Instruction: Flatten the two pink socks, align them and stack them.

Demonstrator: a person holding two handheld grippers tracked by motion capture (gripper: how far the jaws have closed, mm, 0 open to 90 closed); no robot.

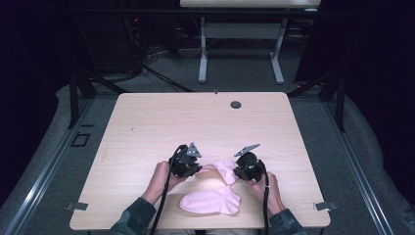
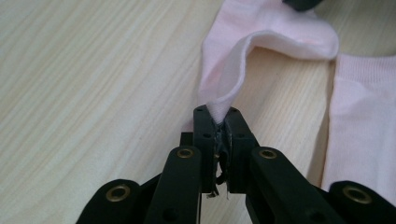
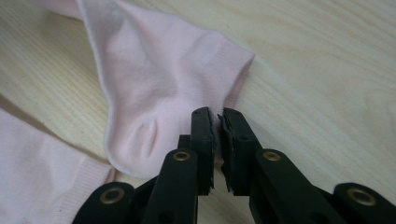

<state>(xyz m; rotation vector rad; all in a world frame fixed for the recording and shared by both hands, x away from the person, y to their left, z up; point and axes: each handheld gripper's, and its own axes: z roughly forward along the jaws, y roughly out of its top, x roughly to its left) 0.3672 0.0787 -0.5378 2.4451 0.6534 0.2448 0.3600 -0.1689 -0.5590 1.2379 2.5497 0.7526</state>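
Sock (image 2: pixel 233 74) pinched between both grippers' fingers (image 2: pixel 205 135), ends apart.

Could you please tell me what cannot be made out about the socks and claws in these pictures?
- High view: the left claw and right claw tips, covered by their own bodies.
- Left gripper view: the lower sock, cut off at the right edge.
- Right gripper view: how much of the upper sock edge sits between the jaws, which cover it.

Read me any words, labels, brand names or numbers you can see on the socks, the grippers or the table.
There are none: no readable text on the held pink sock, the second pink sock, the left gripper, the right gripper or the table.
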